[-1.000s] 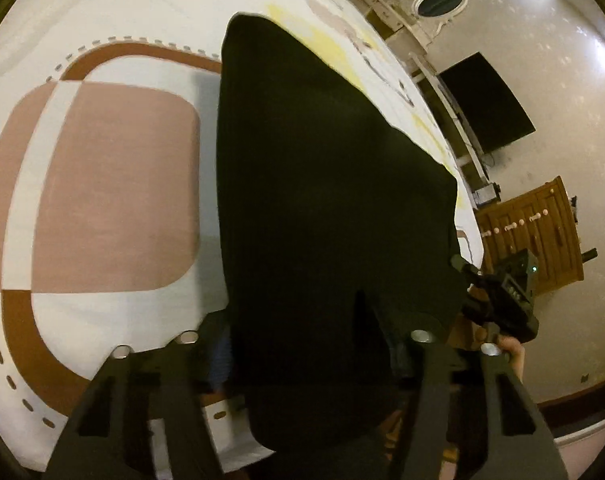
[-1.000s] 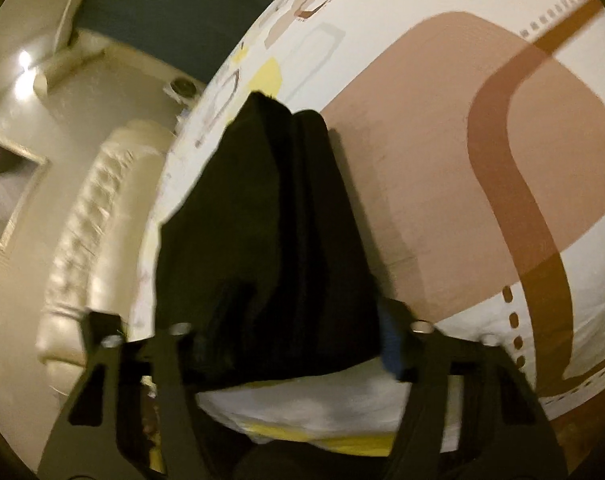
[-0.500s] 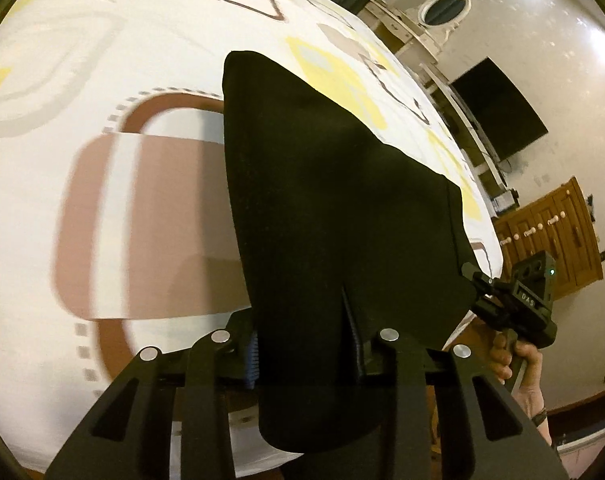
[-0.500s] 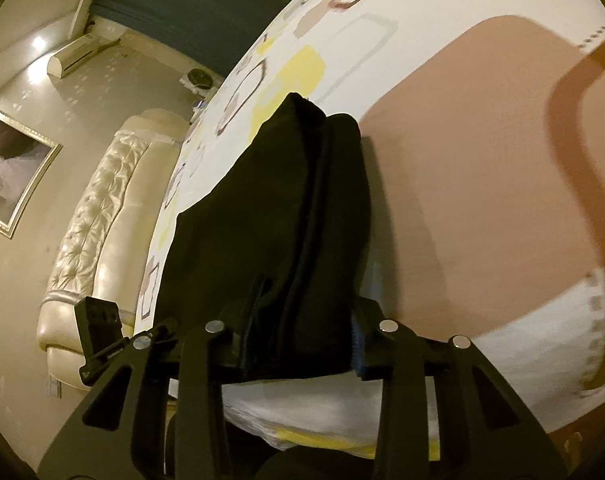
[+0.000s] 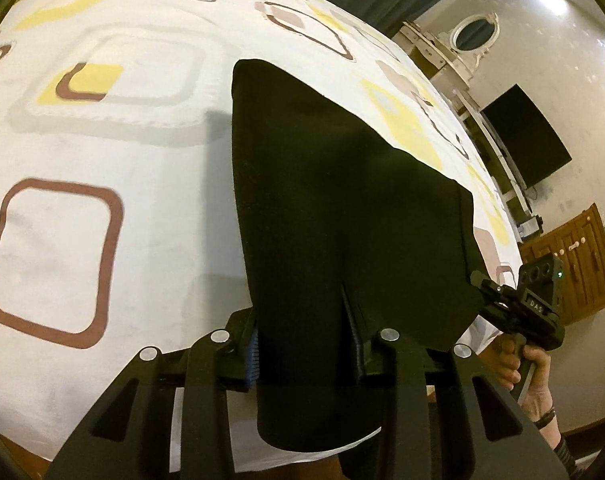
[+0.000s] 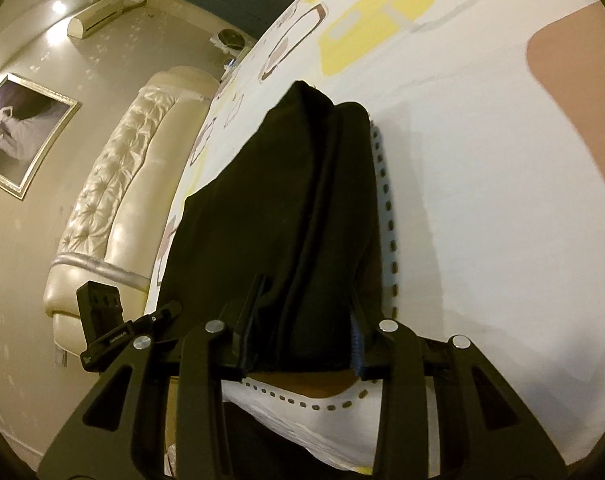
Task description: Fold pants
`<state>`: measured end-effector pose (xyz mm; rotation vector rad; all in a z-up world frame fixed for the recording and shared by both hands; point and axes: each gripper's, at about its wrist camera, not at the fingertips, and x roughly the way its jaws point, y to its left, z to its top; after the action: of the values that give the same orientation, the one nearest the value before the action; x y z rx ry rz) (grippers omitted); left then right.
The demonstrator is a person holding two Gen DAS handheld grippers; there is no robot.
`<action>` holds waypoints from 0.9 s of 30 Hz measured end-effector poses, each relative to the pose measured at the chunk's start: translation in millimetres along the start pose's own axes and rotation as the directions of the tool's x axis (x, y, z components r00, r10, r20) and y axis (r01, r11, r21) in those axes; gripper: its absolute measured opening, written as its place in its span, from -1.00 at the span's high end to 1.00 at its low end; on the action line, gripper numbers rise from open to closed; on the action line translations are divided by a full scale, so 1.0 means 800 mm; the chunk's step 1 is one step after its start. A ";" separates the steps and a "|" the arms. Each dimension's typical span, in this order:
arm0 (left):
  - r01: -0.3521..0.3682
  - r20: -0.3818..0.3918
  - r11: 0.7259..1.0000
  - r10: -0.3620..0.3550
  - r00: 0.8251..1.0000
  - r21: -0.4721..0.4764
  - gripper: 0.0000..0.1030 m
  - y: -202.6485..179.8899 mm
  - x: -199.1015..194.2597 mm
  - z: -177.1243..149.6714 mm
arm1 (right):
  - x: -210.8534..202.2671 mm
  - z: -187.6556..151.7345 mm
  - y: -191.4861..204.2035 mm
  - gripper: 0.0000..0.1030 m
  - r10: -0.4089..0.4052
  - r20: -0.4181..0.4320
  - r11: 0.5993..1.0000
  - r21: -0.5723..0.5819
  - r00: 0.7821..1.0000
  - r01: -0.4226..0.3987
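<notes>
Black pants (image 5: 334,208) lie lengthwise on the patterned bed sheet (image 5: 102,140), their near end lifted off it. My left gripper (image 5: 306,344) is shut on one corner of that near end, with cloth bunched between its blue pads and hanging below them. My right gripper (image 6: 302,344) is shut on the other corner of the pants (image 6: 286,216), gripping several stacked layers. The left wrist view shows the right gripper (image 5: 518,312) held by a hand (image 5: 518,364) at the cloth's right edge. In the right wrist view the left gripper (image 6: 114,320) appears at the left.
The bed sheet (image 6: 482,200) spreads wide around the pants. A tufted cream headboard (image 6: 114,184) stands at the bed's left end, with a framed picture (image 6: 18,120) on the wall. A dark screen (image 5: 526,136) and a wooden cabinet (image 5: 574,256) stand beyond the bed.
Both grippers have narrowed onto the near end of the pants and carried it forward over the bed. The brown patches of the sheet have slid out from under them.
</notes>
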<state>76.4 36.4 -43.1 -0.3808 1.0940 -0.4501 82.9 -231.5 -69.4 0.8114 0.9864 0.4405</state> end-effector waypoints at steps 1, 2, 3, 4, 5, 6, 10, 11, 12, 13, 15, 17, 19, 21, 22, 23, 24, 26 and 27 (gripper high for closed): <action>0.008 0.003 1.000 -0.008 1.000 -0.005 0.32 0.002 0.002 -0.002 | 0.001 -0.001 -0.002 0.33 0.001 0.001 1.000 0.006 1.000 -0.001; 0.008 0.009 1.000 -0.008 1.000 -0.002 0.32 0.002 0.004 -0.004 | 0.001 -0.002 -0.006 0.33 0.006 0.001 1.000 0.017 1.000 -0.006; 0.005 0.013 1.000 -0.005 1.000 0.003 0.31 0.001 0.004 -0.006 | 0.002 -0.001 -0.005 0.33 0.011 0.000 1.000 0.025 1.000 -0.011; -0.004 0.017 1.000 0.003 1.000 0.019 0.31 -0.002 0.005 -0.007 | 0.003 -0.002 -0.008 0.33 0.014 0.000 0.999 0.033 1.000 -0.014; -0.006 0.018 1.000 0.006 1.000 0.026 0.30 -0.004 0.006 -0.007 | 0.003 -0.003 -0.008 0.33 0.014 0.001 0.999 0.034 1.000 -0.014; -0.007 0.018 0.999 0.006 1.000 0.033 0.30 -0.005 0.006 -0.007 | 0.003 -0.004 -0.008 0.33 0.014 0.003 0.999 0.035 1.000 -0.014; 0.003 0.021 1.000 -0.003 1.000 0.022 0.30 -0.004 0.008 -0.006 | 0.003 -0.005 -0.015 0.33 0.019 0.005 0.999 0.047 1.000 -0.019; 0.002 0.021 1.000 -0.002 1.000 0.024 0.29 -0.003 0.008 -0.006 | 0.002 -0.004 -0.017 0.32 0.020 0.006 0.999 0.048 1.000 -0.020; 0.002 0.021 1.000 -0.003 1.000 0.023 0.29 -0.003 0.008 -0.006 | 0.002 -0.004 -0.017 0.32 0.023 0.006 0.998 0.051 1.000 -0.023; 0.003 0.020 1.000 -0.003 1.000 0.021 0.29 -0.003 0.009 -0.006 | 0.002 -0.005 -0.018 0.32 0.025 0.007 0.998 0.053 1.000 -0.025; 0.003 0.020 1.000 -0.004 1.000 0.019 0.29 -0.003 0.007 -0.006 | 0.003 -0.004 -0.016 0.32 0.023 0.008 0.998 0.052 1.000 -0.024; 0.005 0.021 1.000 -0.006 1.000 0.017 0.29 -0.002 0.007 -0.006 | 0.002 -0.004 -0.018 0.32 0.027 0.008 0.998 0.054 1.000 -0.027; 0.005 0.021 1.000 -0.006 1.000 0.017 0.29 -0.002 0.007 -0.005 | 0.002 -0.004 -0.019 0.32 0.029 0.008 0.998 0.054 1.000 -0.029; 0.006 0.021 1.000 -0.006 1.000 0.015 0.29 -0.002 0.007 -0.005 | 0.003 -0.002 -0.015 0.32 0.031 0.010 0.998 0.055 0.999 -0.032; 0.006 0.021 1.000 -0.007 1.000 0.014 0.29 -0.002 0.007 -0.005 | 0.003 -0.002 -0.016 0.32 0.033 0.011 0.998 0.055 0.999 -0.034; 0.007 0.020 1.000 -0.007 1.000 0.013 0.29 -0.002 0.007 -0.004 | 0.002 -0.001 -0.015 0.32 0.034 0.011 0.998 0.056 0.999 -0.034; 0.008 0.020 1.000 -0.008 1.000 0.012 0.29 -0.002 0.007 -0.004 | 0.002 -0.001 -0.017 0.32 0.035 0.012 0.998 0.056 0.999 -0.035; 0.008 0.020 1.000 -0.009 1.000 0.012 0.29 -0.002 0.008 -0.003 | 0.000 0.000 -0.019 0.31 0.039 0.012 0.998 0.056 0.999 -0.040; 0.008 0.020 1.000 -0.008 1.000 0.013 0.28 -0.002 0.007 -0.003 | 0.000 0.000 -0.019 0.31 0.041 0.013 0.998 0.056 0.999 -0.042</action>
<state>75.8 31.4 -47.8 -0.3783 1.0696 -0.4592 82.5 -241.4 -81.0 0.8857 0.9763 0.4447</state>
